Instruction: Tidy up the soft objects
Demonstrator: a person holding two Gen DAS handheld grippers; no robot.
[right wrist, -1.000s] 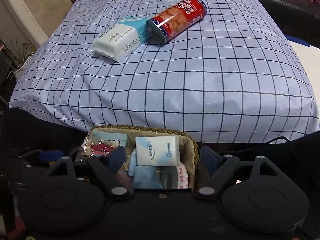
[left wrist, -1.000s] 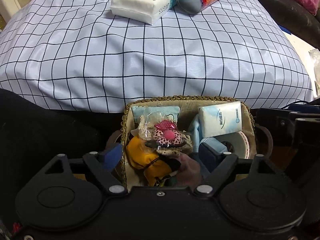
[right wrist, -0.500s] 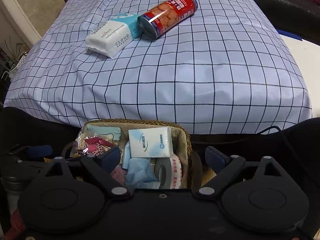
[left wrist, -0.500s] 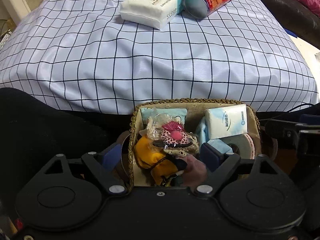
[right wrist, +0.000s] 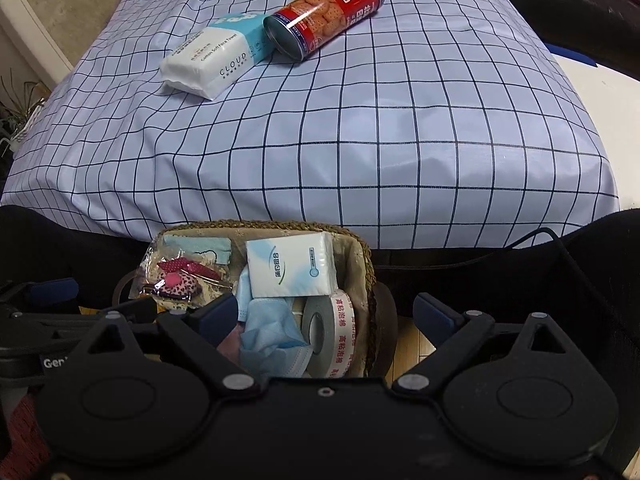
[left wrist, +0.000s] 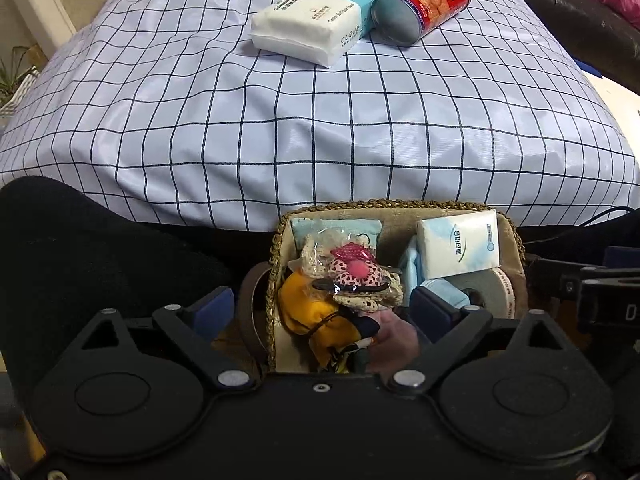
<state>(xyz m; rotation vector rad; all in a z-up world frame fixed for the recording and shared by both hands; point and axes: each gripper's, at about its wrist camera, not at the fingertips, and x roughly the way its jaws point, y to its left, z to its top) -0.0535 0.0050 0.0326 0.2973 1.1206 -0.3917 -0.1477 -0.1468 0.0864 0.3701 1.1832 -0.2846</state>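
- We find the soft things packed in the woven basket [left wrist: 394, 205], which sits below the near edge of the checked tablecloth [left wrist: 320, 120]: a small tissue pack [left wrist: 458, 246], a crumpled blue face mask [right wrist: 272, 332], a yellow cloth pouch [left wrist: 308, 312] and a pink spotted hair bow in clear wrap [left wrist: 352, 272].
- We judge all of these light and yielding; the tissue pack should be pinched across its short sides, the mask anywhere on its bunched folds, and the slick wrap on the bow may slip.
- The tape roll [right wrist: 336, 332] beside the mask is stiffer, so we would steer clear of it.
- Farther off on the cloth, a Cloud cotton face towel pack [right wrist: 208, 64] lies touching a red biscuit can [right wrist: 324, 12] on its side; the pack looks squashy and best gripped across its narrow width.
- Our left gripper [left wrist: 322, 312] hangs over the basket's left half with its jaws wide apart, having just been opening, nothing pressed between them.
- Our right gripper [right wrist: 326, 316] straddles the basket's right wall, likewise spread wide after opening, and grips nothing.
- The left view shows the yellow pouch, which the right view hides; the right view shows the mask in full and the tape's red lettering.
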